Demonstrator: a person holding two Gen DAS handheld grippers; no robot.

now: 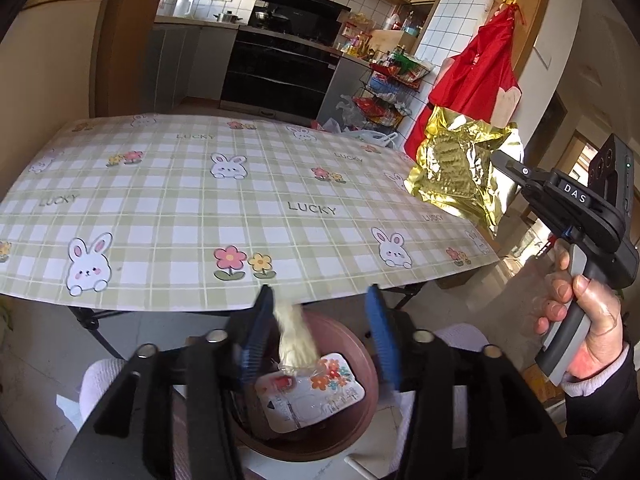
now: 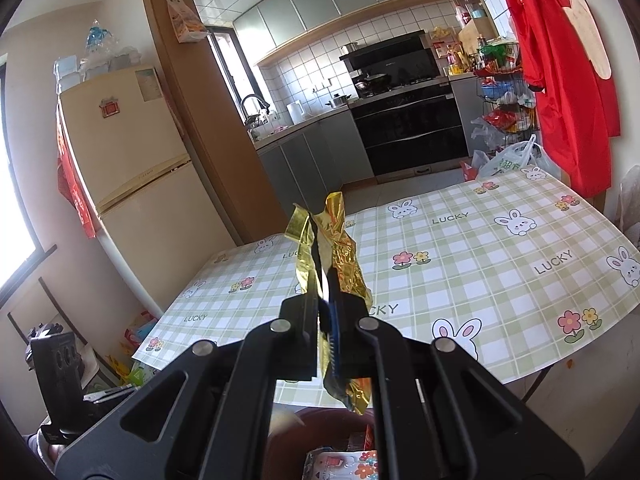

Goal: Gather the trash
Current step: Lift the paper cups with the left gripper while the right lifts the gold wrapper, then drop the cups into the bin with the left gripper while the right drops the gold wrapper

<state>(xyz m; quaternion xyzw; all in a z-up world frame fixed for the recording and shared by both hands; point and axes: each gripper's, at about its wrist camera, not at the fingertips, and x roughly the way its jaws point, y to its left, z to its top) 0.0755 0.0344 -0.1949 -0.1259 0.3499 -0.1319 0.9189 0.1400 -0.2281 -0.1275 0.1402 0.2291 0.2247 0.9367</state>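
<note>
- Landmark: the brown bin [image 1: 360,424], on the floor just under the near edge of the table [image 1: 192,216].
- Left gripper [image 1: 320,320] hangs directly above the bin, jaws spread wide, gripping nothing. A pale crumpled scrap [image 1: 296,340] sits blurred between the jaws over the bin mouth; it looks to be dropping in.
- Inside the bin: a white flowered wrapper [image 1: 316,396] lies flat on top.
- Right gripper [image 2: 326,312] is clamped on a gold foil wrapper [image 2: 340,256], held in the air above and to the right of the bin, over the table's right edge.
- Beyond the bin, the checked tablecloth shows no further trash from either view.
- Step in hand, by my reading: the left drop is finishing; the foil is the last piece.
- Next move calls for carrying the foil over the bin mouth, lowering it, then spreading the jaws. Foil may cling to a pad.
</note>
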